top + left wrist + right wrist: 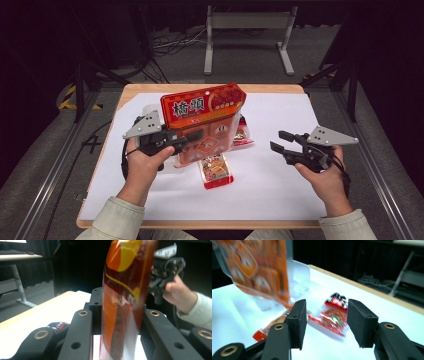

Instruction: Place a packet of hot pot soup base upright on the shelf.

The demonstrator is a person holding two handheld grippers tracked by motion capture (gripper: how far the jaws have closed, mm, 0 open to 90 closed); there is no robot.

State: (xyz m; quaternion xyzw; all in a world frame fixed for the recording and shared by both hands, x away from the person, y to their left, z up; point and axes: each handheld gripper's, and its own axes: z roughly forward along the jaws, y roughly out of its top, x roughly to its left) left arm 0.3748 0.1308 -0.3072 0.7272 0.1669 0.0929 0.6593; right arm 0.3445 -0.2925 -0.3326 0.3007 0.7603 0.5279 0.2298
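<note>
Left gripper clamped on the orange snack bag, holding it upright above the white sheet. Small red packet lies just below the bag, another red packet at its right edge. Right gripper well right of the bag, jaws spread apart, holding nothing.

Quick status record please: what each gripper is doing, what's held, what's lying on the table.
left gripper: shut on the big orange snack bag, lifted above the table
right gripper: open, holding nothing, off to the bag's right
loose on white sheet: small red packet under the bag, another red packet beside it
clear plastic tray: behind the bag
</note>
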